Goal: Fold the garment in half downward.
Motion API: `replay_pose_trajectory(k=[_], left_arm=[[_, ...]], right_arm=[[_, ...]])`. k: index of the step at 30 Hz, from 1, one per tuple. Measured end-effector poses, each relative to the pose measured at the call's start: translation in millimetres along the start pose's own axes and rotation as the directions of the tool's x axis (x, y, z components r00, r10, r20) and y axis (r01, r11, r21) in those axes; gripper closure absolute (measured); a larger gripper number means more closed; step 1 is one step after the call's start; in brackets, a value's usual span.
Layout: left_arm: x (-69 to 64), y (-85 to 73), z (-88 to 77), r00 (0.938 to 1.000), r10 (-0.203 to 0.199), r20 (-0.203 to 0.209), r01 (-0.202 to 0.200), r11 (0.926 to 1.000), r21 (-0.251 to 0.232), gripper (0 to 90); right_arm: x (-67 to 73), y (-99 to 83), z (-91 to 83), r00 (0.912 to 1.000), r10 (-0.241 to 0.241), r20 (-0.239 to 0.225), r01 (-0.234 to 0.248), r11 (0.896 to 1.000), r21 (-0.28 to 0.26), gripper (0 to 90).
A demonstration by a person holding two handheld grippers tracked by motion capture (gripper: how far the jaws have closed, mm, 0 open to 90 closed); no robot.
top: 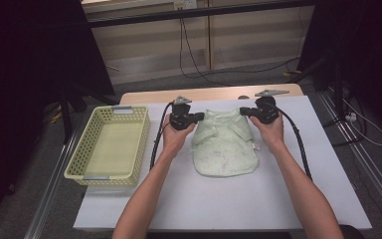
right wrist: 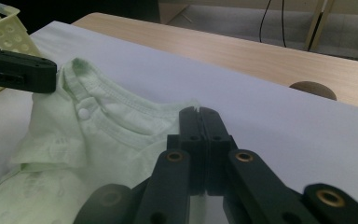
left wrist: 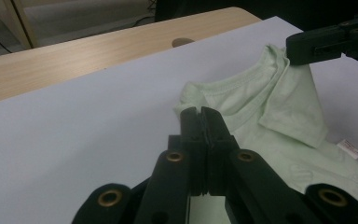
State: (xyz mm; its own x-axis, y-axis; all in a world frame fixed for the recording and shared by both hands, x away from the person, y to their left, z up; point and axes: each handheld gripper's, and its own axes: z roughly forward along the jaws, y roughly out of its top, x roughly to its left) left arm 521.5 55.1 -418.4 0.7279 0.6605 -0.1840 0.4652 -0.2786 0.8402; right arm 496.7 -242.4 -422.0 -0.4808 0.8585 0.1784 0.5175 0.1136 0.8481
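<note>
Pinching the pale green shirt at both shoulders, I held my left gripper clamped on its left shoulder edge and my right gripper clamped on its right shoulder edge. Both sets of jaws were closed tight on the cloth, with no gap between them. The shirt lay flat on the white sheet covering the tabletop, its collar toward the far edge and its hem toward me. Where my grippers bit, the fabric was lifted into small peaks, while the body of the shirt rested on the sheet. A white label stuck out at the shirt's right side. Left of the shirt, well apart from it, a yellow basket sat at the sheet's edge. My hands framed the shirt on either side.
</note>
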Motion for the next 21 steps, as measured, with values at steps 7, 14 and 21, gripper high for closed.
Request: replay_pose_trajectory(k=[7, 14, 21], left_arm=[[-9.5, -3.6, -6.5, 0.9998, 0.016, 0.011, -0.016, 0.9998, -0.007, 89.3], [-16.2, -4.8, -15.5, 0.9986, 0.051, 0.017, -0.051, 0.9987, -0.007, 89.3], [-24.6, -18.1, -18.8, 0.9984, 0.056, 0.005, -0.056, 0.9983, -0.012, 89.3]], right_arm=[[8.2, -2.8, -7.4, 0.9994, -0.017, -0.030, 0.017, 1.000, -0.015, 90.0], [16.2, -4.6, -20.3, 0.9975, -0.048, -0.052, 0.047, 0.999, -0.023, 90.0], [22.3, -7.9, -30.0, 0.9954, -0.070, -0.065, 0.069, 0.997, -0.023, 90.0]])
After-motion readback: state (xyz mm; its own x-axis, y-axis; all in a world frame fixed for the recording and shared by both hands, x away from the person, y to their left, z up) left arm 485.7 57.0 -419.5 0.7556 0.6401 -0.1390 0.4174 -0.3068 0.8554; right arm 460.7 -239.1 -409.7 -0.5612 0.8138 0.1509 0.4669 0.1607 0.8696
